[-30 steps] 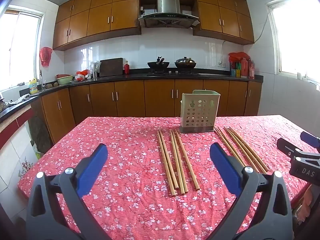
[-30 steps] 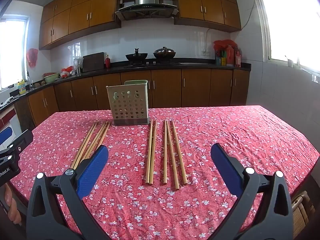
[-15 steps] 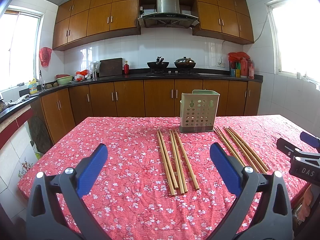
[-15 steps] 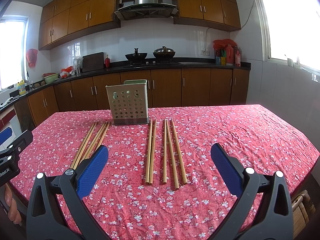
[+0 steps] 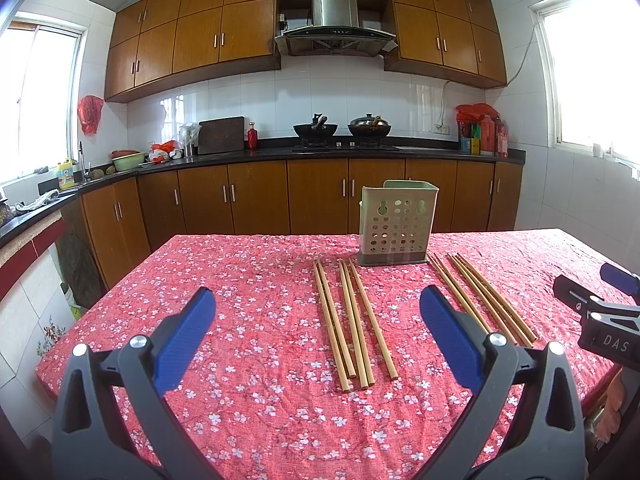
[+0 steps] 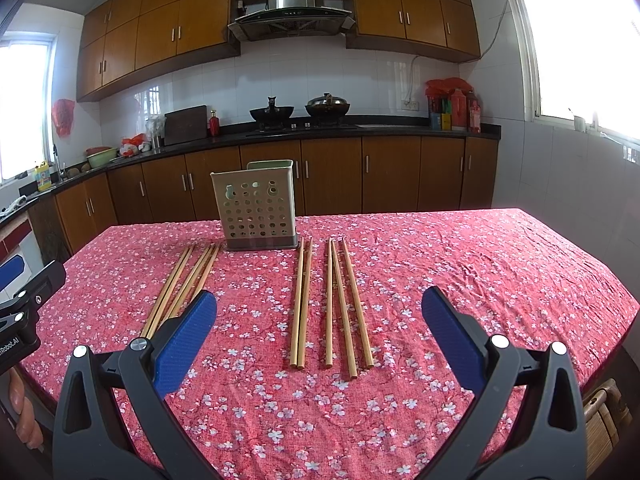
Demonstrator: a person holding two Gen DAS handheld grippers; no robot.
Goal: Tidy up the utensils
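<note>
Nothing has moved: left gripper and right gripper hover spread wide, empty; beyond them two chopsticks bundles lie before the caddy, flanking it; none stowed yet

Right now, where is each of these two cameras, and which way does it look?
Left wrist: rides the left claw, faces the holder and chopsticks on the table; the right claw shows at right.
Right wrist: rides the right claw, faces the same way; the left claw and a hand show at left.
Shared: holder, chopsticks, kitchen counter.
</note>
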